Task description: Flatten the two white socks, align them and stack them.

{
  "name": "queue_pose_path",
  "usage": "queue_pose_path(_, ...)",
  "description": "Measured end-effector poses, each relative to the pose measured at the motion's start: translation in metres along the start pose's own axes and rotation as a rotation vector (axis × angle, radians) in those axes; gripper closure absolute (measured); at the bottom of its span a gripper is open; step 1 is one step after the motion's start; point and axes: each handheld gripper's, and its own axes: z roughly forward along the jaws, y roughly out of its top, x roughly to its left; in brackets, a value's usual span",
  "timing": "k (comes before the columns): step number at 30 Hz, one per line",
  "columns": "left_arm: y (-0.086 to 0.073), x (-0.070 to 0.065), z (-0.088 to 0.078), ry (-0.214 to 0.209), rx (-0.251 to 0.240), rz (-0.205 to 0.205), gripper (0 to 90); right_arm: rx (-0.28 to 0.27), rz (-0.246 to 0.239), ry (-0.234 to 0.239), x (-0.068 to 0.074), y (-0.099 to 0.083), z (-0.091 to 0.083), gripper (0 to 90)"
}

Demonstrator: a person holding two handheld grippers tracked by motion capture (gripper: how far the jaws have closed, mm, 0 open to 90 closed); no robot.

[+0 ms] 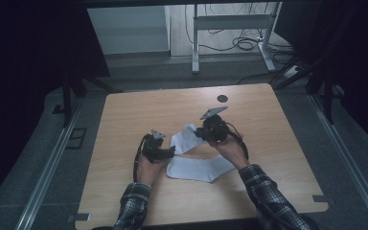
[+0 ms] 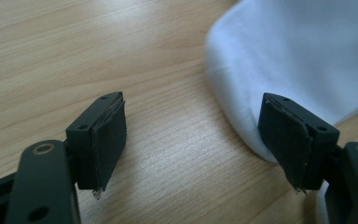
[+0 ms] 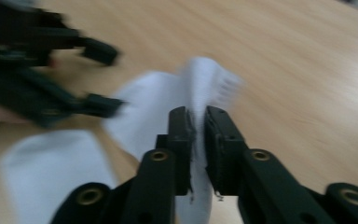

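Tabletop point(image 1: 124, 120): light wood grain, and it carried everything you worked on.

White sock point(image 1: 199, 167): it lay flat on the tabletop between your two grippers, the foot part stretched out just right of your left fingers. Its cuff end was lifted off the wood and ran up into your right fingers. In the left gripper view the sock point(image 2: 298, 60) lay past and beside the right-hand finger, its rounded edge touching that pad's outer side; bare wood showed between the two pads.

Right gripper point(image 1: 202, 133): your fingers stood narrow, pinched on the sock's cuff. The right gripper view, blurred, showed white fabric point(image 3: 191, 93) caught in the thin gap between the pads and fanning out above them.

Left gripper point(image 1: 171, 152): your fingers point(image 2: 107, 140) stood wide, held low over the tabletop, with nothing gripped. In the right gripper view it sat to the upper left of your right fingers, just beside the sock.
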Motion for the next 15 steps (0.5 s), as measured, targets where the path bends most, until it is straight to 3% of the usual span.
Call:
queue_pose_path(2, -0.001, 0.002, -0.002, 0.006, 0.008, -0.002, 24.5, 0.034, -0.028, 0.018, 0.01, -0.001, 0.012, 71.6)
queue_pose_path(4, -0.002, 0.005, -0.004, 0.007, 0.008, -0.007, 24.6, 0.054, -0.031, 0.027, 0.012, -0.003, 0.019, 69.1)
queue_pose_path(6, -0.004, 0.008, -0.005, 0.011, 0.011, -0.008, 24.7, 0.05, -0.013, 0.03, 0.009, -0.006, 0.022, 68.0)
queue_pose_path(15, -0.009, 0.017, -0.01, 0.014, 0.01, -0.013, 24.7, 0.043, 0.062, -0.052, -0.023, -0.015, 0.015, 63.8)
